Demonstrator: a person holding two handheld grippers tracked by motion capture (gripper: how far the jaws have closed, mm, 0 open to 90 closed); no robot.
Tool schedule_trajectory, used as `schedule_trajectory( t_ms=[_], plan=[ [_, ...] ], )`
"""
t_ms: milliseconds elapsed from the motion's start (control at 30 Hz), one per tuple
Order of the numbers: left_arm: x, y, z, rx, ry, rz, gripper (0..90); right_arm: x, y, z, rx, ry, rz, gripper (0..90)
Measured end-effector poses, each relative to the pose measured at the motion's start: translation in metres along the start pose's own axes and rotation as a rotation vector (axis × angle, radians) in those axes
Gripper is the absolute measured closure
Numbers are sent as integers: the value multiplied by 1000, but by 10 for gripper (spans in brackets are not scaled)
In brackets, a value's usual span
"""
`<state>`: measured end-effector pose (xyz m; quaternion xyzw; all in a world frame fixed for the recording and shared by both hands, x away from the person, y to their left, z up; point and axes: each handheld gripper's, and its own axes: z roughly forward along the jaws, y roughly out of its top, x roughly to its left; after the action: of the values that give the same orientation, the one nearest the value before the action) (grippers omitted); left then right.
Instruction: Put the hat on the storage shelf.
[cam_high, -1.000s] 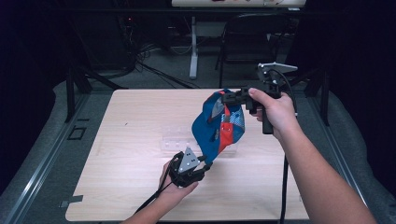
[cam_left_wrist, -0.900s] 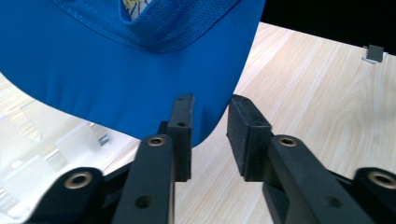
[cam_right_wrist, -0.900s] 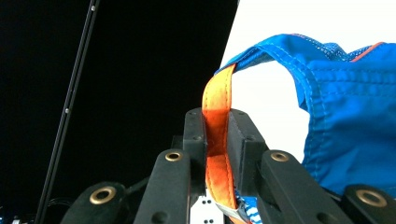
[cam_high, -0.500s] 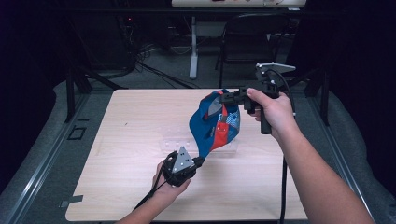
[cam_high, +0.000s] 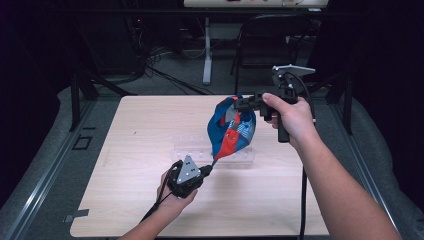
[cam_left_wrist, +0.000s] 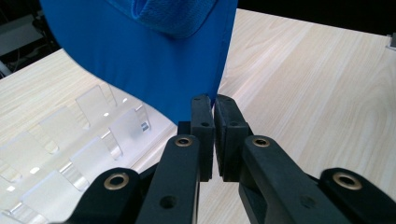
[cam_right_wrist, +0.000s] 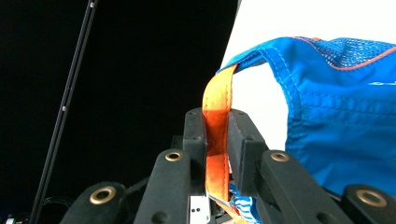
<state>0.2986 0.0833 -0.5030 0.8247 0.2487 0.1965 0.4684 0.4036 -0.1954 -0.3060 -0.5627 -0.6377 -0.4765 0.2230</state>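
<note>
Black jaws of the left gripper (cam_high: 210, 165) sit nearest the person, low over the pale wooden table (cam_high: 130, 150). In the left gripper view they are pressed together on the lowest tip of a blue and orange fabric bag (cam_high: 231, 127), which rises up and away from them as a broad blue sheet. The left hand (cam_high: 175, 192) wraps the gripper body from below, with the grey three-cornered plate (cam_high: 188, 169) on top and a cable (cam_high: 152, 214) trailing back toward the person.

Just beyond and to the left of those jaws in the left gripper view, a clear plastic rack (cam_left_wrist: 70, 149) with upright dividers lies flat on the table. In the high view the rack (cam_high: 192, 149) sits under and behind the hanging bag.

Farther off and higher, the bag is stretched slantwise between the two grippers, clear of the tabletop. Its upper end is held by the right gripper (cam_high: 240, 103), gripped in the right hand (cam_high: 290, 117). In the right gripper view the jaws are clamped on an orange strap (cam_right_wrist: 215, 135) that runs up between them to the blue hem of the bag (cam_right_wrist: 336, 116); a mesh panel with orange edging (cam_right_wrist: 359, 51) shows at the top.

Beyond the table's far edge stand a dark chair (cam_high: 267, 37) and a white table leg (cam_high: 207, 50) on a grey floor.
</note>
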Motion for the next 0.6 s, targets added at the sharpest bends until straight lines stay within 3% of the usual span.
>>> schedule_trajectory(
  t_ms=[600],
  plan=[
    [20, -2, 5, -14, 19, -66, 883, -11, 7, 13, -3, 0, 21, 788]
  ],
)
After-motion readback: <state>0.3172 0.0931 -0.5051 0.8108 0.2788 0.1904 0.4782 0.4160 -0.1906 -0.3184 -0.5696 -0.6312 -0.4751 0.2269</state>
